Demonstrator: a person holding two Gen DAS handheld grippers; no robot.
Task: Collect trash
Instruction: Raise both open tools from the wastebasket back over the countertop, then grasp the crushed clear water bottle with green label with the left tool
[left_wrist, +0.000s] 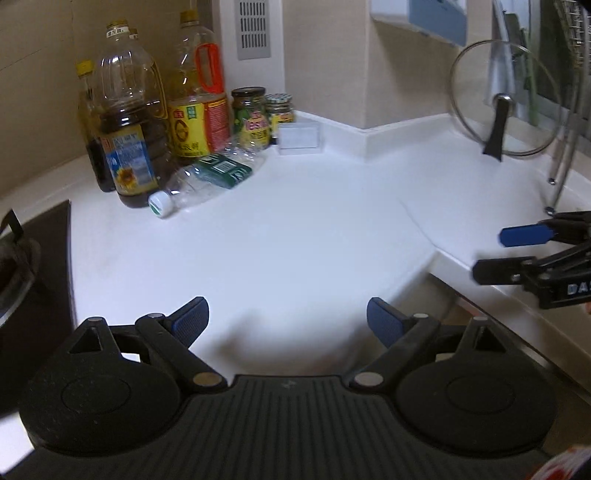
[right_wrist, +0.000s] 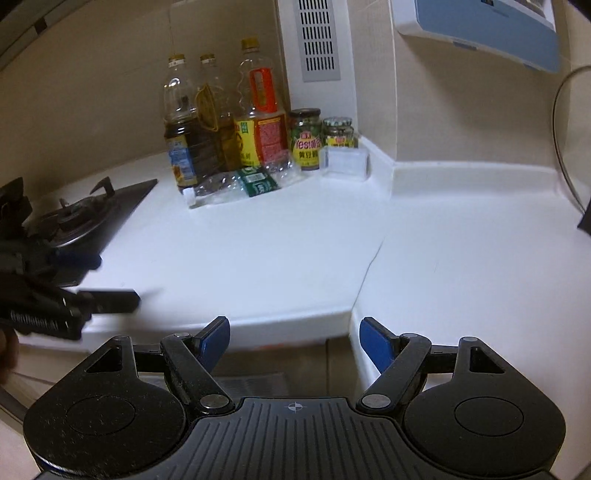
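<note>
An empty clear plastic bottle (left_wrist: 207, 181) with a green label and white cap lies on its side on the white counter (left_wrist: 295, 240), in front of the oil bottles. It also shows in the right wrist view (right_wrist: 236, 186). My left gripper (left_wrist: 288, 323) is open and empty, low over the counter's front part, well short of the bottle. My right gripper (right_wrist: 294, 341) is open and empty at the counter's front edge. Each gripper shows in the other's view: the right one (left_wrist: 491, 254) at the right, the left one (right_wrist: 110, 280) at the left.
Several oil bottles (left_wrist: 129, 129) and two jars (left_wrist: 253, 118) stand in the back corner beside a small clear box (left_wrist: 299, 136). A gas stove (right_wrist: 85, 218) is on the left. A glass pot lid (left_wrist: 506, 103) leans by a rack at the right.
</note>
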